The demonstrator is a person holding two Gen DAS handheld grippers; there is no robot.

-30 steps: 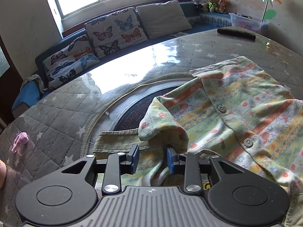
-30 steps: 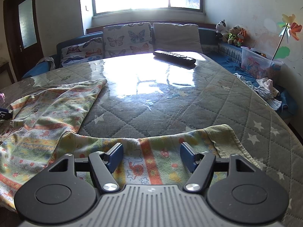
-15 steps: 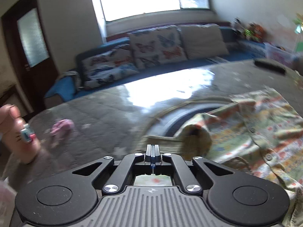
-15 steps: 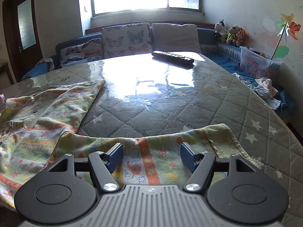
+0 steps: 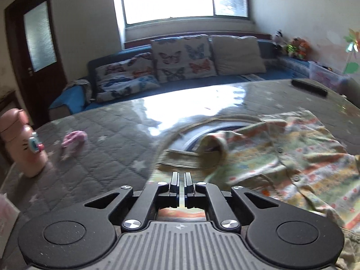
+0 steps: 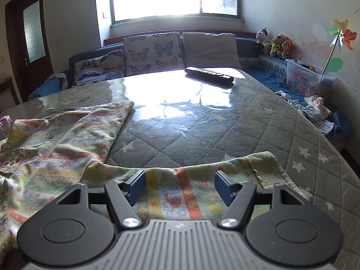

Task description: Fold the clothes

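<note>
On quilted table (image 6: 258, 121), left gripper (image 5: 180, 182) pinching shirt (image 5: 281, 157) (pink bottle (image 5: 24, 144) left-view only), right gripper (image 6: 180, 185) wide, empty.

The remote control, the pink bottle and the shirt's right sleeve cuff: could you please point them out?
remote control (image 6: 209, 75), right wrist view, middle of its top face
pink bottle (image 5: 24, 144), left wrist view, its body
sleeve cuff (image 6: 267, 166), right wrist view, ribbed band
</note>
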